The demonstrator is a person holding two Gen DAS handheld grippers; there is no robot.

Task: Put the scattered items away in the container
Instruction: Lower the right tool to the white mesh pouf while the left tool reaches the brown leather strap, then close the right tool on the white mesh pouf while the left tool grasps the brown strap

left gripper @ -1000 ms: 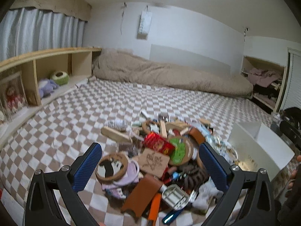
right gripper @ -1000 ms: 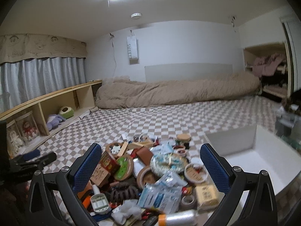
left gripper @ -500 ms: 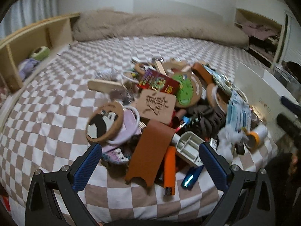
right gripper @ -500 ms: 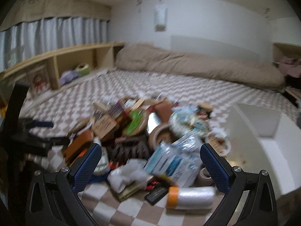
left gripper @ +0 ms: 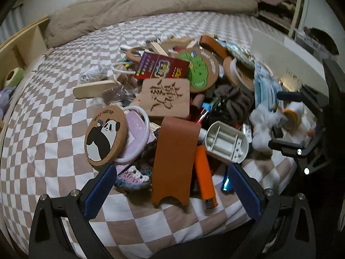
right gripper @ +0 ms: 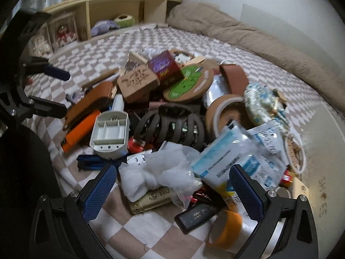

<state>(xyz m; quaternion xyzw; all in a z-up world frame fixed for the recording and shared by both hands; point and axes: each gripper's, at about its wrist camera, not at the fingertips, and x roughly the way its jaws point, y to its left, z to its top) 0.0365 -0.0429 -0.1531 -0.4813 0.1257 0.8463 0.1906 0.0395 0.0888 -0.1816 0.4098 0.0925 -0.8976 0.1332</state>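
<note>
A pile of small items lies on the checkered bed. My left gripper [left gripper: 171, 192] is open just above the near end of a brown leather sleeve [left gripper: 174, 157], with an orange lighter [left gripper: 204, 177] beside it and a panda coaster [left gripper: 105, 133] to its left. My right gripper [right gripper: 172, 194] is open over white mesh fabric [right gripper: 155, 172] and a blue-and-white packet [right gripper: 232, 164]. Beyond these lie a dark hair claw [right gripper: 172, 125] and a white plastic tray [right gripper: 110, 133]. The white container [left gripper: 284, 56] stands right of the pile, its wall [right gripper: 323, 161] close to my right gripper. Neither gripper holds anything.
A wooden shelf [right gripper: 120, 6] with plush toys runs along the bed's left side. A beige duvet [left gripper: 151, 10] lies across the far end. Bare checkered sheet [left gripper: 43, 140] stretches left of the pile. The bed's near edge is just below both grippers.
Both grippers have tilted down and come closer to the pile, staying open. The left one now hangs over the brown sleeve, the right one over the white mesh and packets.
</note>
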